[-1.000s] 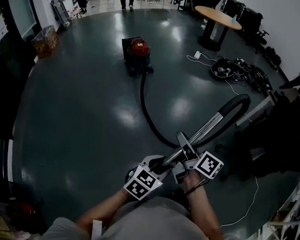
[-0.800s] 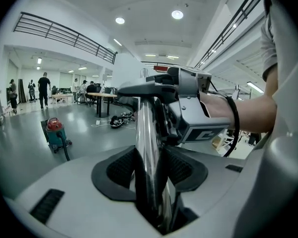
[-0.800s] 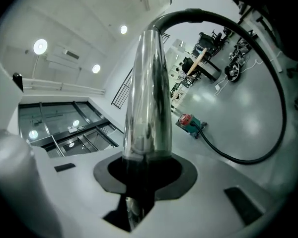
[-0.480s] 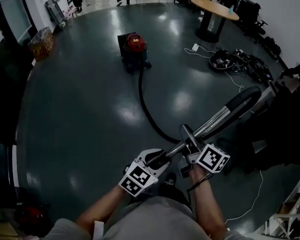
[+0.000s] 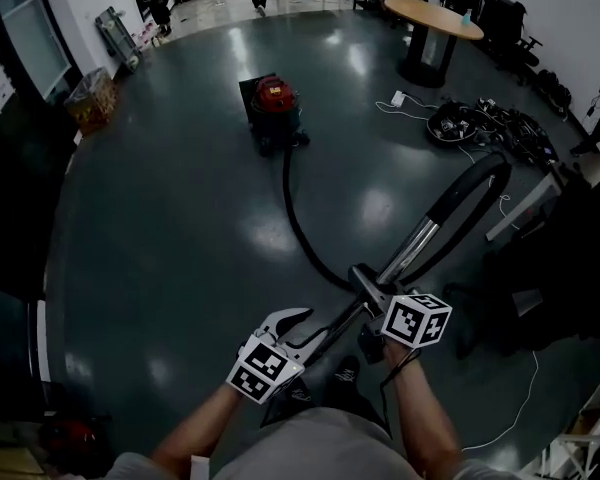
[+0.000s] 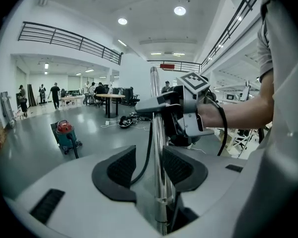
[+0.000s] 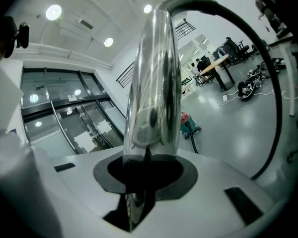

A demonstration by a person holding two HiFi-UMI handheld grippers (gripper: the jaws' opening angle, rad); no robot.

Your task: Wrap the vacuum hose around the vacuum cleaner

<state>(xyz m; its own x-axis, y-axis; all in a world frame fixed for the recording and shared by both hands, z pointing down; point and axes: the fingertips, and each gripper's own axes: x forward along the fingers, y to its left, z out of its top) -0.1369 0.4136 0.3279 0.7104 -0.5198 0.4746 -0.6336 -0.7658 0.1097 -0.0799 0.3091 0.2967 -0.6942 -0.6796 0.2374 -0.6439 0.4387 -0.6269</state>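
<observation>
Vacuum cleaner (image 5: 277, 100) stands far out on dark floor (image 5: 160, 218), well apart from person. Black hose (image 5: 298, 230) runs from it across floor, then arcs up into chrome wand (image 5: 420, 240). Right claw (image 5: 365, 283) clamped on wand, pads pressing both sides. Left claw (image 5: 290, 326) lower on same wand, jaws half apart, tube loose between them, against one pad. Hose not yet wrapped.
</observation>
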